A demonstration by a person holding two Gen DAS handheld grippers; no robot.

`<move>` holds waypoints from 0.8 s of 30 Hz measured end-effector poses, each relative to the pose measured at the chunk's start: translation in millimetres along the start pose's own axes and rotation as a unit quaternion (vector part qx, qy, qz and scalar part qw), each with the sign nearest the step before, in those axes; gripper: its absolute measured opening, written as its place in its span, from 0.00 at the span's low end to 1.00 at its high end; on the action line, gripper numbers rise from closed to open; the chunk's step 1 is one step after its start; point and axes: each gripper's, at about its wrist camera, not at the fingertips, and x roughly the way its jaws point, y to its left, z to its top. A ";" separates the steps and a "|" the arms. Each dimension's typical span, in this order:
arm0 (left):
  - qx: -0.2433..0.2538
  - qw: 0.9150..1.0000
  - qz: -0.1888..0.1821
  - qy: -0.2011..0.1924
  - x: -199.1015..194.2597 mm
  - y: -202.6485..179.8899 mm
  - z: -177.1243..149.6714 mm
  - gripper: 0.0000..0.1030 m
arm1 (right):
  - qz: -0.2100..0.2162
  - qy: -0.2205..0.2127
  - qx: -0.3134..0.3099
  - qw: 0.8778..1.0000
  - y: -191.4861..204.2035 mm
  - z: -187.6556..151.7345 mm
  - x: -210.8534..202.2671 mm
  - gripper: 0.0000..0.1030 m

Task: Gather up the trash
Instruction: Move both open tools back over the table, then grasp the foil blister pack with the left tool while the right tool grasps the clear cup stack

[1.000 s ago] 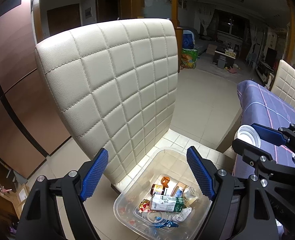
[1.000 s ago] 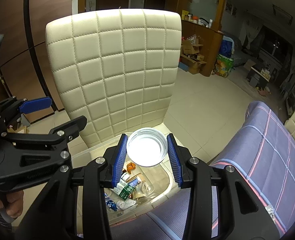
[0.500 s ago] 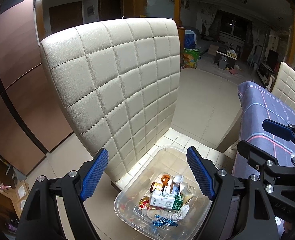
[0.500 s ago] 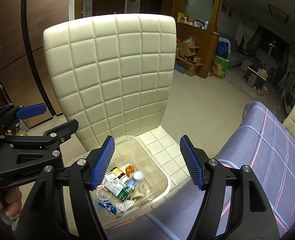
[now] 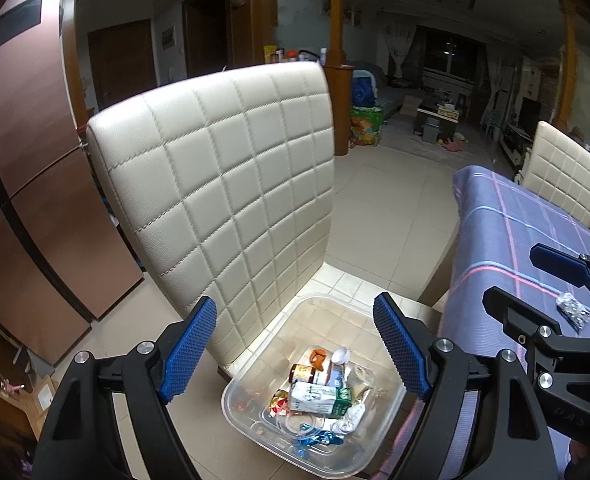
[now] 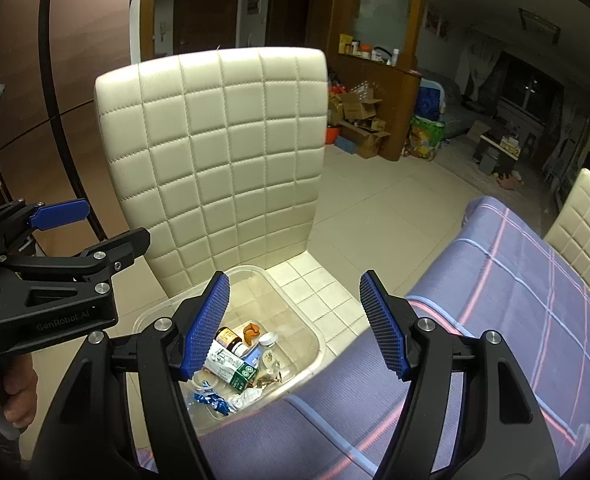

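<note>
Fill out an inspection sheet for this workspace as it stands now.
Surface: table in a purple checked cloth, mostly bare.
Job's things: clear plastic bin on the tiled floor holds a milk carton, a brown bottle, a white cap and wrappers.
Clutter: a small clear crumpled packet lies on the cloth.
Grippers: left gripper open, empty; right gripper open, empty.
Cables: nothing seen.
Surroundings: cream quilted chair behind the bin; cardboard boxes farther back.
</note>
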 end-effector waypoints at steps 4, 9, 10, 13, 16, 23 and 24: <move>0.010 1.000 -0.014 -0.008 -14.6 -16.2 -0.6 0.76 | -0.014 -0.009 0.007 1.000 -11.2 -10.0 -22.8 0.66; 0.035 0.998 -0.042 -0.010 -29.6 -50.1 -5.3 0.76 | -0.038 -0.018 0.030 0.999 -36.8 -29.4 -52.8 0.66; 0.040 0.998 -0.048 -0.011 -31.8 -57.4 -6.2 0.76 | -0.046 -0.018 0.037 0.998 -44.4 -35.3 -59.7 0.66; 0.060 0.996 -0.071 -0.009 -37.9 -87.6 -10.1 0.76 | -0.067 -0.019 0.059 0.996 -68.9 -53.0 -78.4 0.66; 0.078 0.993 -0.092 -0.004 -42.3 -114.0 -14.7 0.76 | -0.087 -0.017 0.080 0.993 -92.6 -71.1 -93.8 0.66; 0.125 0.982 -0.142 0.010 -51.3 -183.0 -27.4 0.76 | -0.127 -0.004 0.128 0.984 -145.0 -118.1 -124.6 0.66; 0.130 0.980 -0.149 0.013 -51.3 -192.2 -28.9 0.76 | -0.133 -0.002 0.138 0.982 -154.4 -126.7 -128.8 0.66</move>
